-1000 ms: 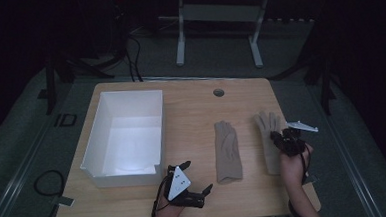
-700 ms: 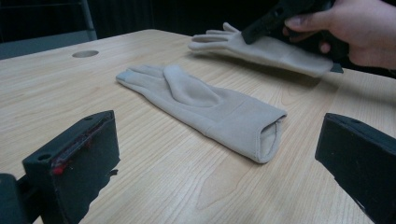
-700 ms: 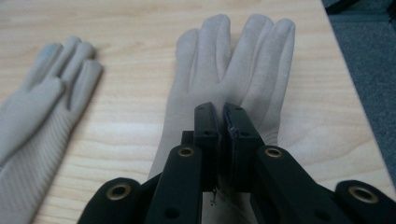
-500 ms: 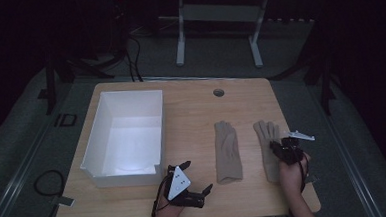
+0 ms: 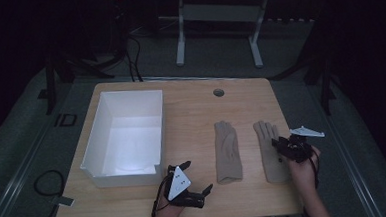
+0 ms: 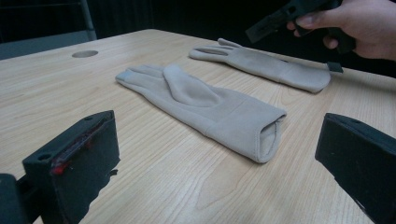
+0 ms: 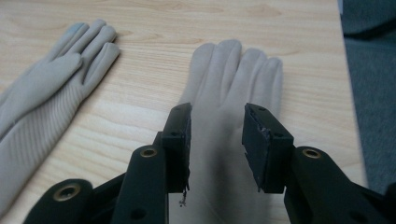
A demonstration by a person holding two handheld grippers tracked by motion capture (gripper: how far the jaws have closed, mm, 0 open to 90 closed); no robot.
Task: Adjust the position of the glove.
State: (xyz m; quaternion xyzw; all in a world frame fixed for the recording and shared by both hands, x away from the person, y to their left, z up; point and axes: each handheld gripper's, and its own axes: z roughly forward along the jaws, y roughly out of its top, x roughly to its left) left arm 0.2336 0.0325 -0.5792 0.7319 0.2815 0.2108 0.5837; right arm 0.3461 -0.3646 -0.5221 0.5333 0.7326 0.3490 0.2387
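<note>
- Since a second ago the right gripper (image 5: 283, 146) has drawn a little toward the near edge of the counter (image 5: 191, 113), along the right glove (image 5: 272, 154), and its jaws have just been opening.
- Now those jaws stand partly spread above the right glove (image 7: 219, 140), one to each side of its palm; nothing is pinched between them, and the pads do not seem to press on the cloth.
- That glove lies flat near the counter's right edge, fingers pointing away from the person.
- Just left of it, apart and parallel, lies the left glove (image 5: 227, 152), also flat, with its open cuff toward the person.
- Meanwhile the left gripper (image 5: 192, 181) rests near the front edge between the white box (image 5: 127, 137) and the left glove, jaws spread wide and holding nothing; its own view looks along the counter at the left glove (image 6: 205, 107).
- As for progress, I judge the work has barely begun: both gloves lie on the counter and the box looks empty, so each glove is yet to be gripped and carried, probably into the box.
- Hard to tell: whether the right gripper's jaw tips touch the glove, since the hand covers that spot in the high view.
- Also dark: the room beyond the counter, where little can be made out.
</note>
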